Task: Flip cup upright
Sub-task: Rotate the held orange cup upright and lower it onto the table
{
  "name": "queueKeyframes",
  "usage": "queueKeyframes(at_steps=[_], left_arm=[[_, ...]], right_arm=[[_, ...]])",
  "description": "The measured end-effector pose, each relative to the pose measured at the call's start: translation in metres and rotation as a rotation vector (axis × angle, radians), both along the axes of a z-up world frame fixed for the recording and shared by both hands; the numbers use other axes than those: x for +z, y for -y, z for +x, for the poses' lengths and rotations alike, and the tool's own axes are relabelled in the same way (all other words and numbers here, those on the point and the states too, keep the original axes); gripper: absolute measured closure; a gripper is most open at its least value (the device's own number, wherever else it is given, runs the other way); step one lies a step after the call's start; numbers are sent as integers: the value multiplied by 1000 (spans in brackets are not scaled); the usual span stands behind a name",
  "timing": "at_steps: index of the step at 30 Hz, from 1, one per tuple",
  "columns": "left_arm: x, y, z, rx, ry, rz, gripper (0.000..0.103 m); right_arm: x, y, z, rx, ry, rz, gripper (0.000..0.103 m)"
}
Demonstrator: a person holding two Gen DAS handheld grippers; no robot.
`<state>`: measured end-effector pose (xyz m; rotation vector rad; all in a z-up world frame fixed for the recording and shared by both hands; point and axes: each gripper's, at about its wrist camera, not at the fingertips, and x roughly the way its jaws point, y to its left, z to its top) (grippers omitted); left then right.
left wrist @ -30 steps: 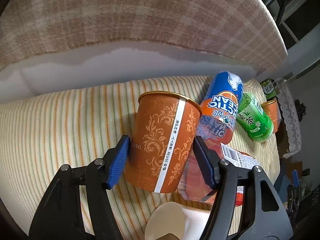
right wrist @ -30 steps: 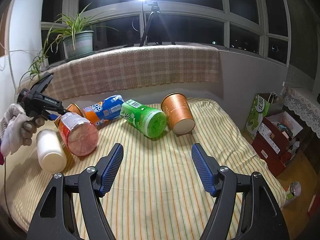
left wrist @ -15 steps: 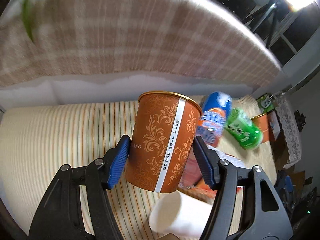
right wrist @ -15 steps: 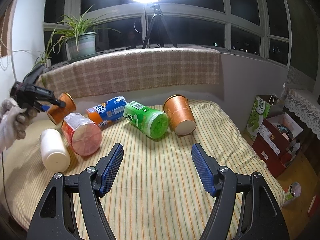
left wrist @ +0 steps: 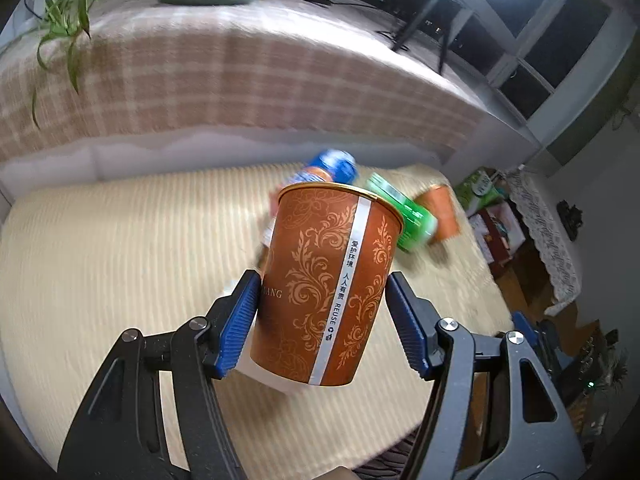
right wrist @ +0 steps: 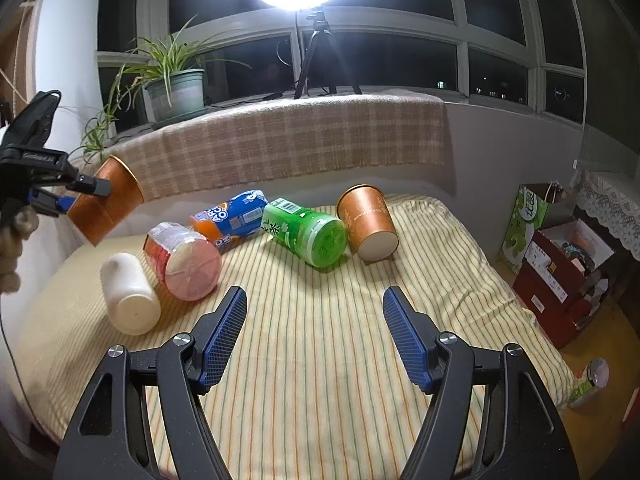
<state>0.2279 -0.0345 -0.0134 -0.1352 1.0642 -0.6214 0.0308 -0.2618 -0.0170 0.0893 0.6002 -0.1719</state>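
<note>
The striped bed cover [right wrist: 320, 360] holds a second brown cup [right wrist: 370, 222] on its side. Only the right view shows the white bottle [right wrist: 128, 294] whole. The left gripper [left wrist: 320, 320] pinches the brown paper cup [left wrist: 326, 288], lifted above the cover. The right gripper [right wrist: 316, 336] hangs spread wide.

The left gripper [left wrist: 322, 312] is clamped on the cup [left wrist: 326, 292], one blue pad [left wrist: 240, 320] pressed on each side of its lower wall, held up off the bed. In the right view a hand [right wrist: 16, 236], seemingly gloved, grips its handle. The right gripper [right wrist: 314, 334] hovers with its pads [right wrist: 224, 336] spread wide, holding nothing.
</note>
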Motion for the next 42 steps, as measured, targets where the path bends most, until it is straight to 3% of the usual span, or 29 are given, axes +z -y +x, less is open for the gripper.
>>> queueKeyframes(at_steps=[7,14,19,26,35,42], left_arm=[[-13,30,-54,0,-46,-41,37],[-48,54,-88,75,-111,-76,37],[-75,65,-94,135,-149,-54,37],[-88,75,-95,232,-147,-41,37],[-108,80,-90,256,-192,-16,36],[-110,77,-89,232,-207,-16,23]], right_arm=[[3,9,-16,-1,-3,32,33],[0,24,-28,-10,-12,76,33],[-3,31,-33,-5,-29,88,33],[-6,42,-34,-8,-53,133,33],[-10,44,-30,-1,-81,163,33],[-14,41,-23,16,-106,184,33]])
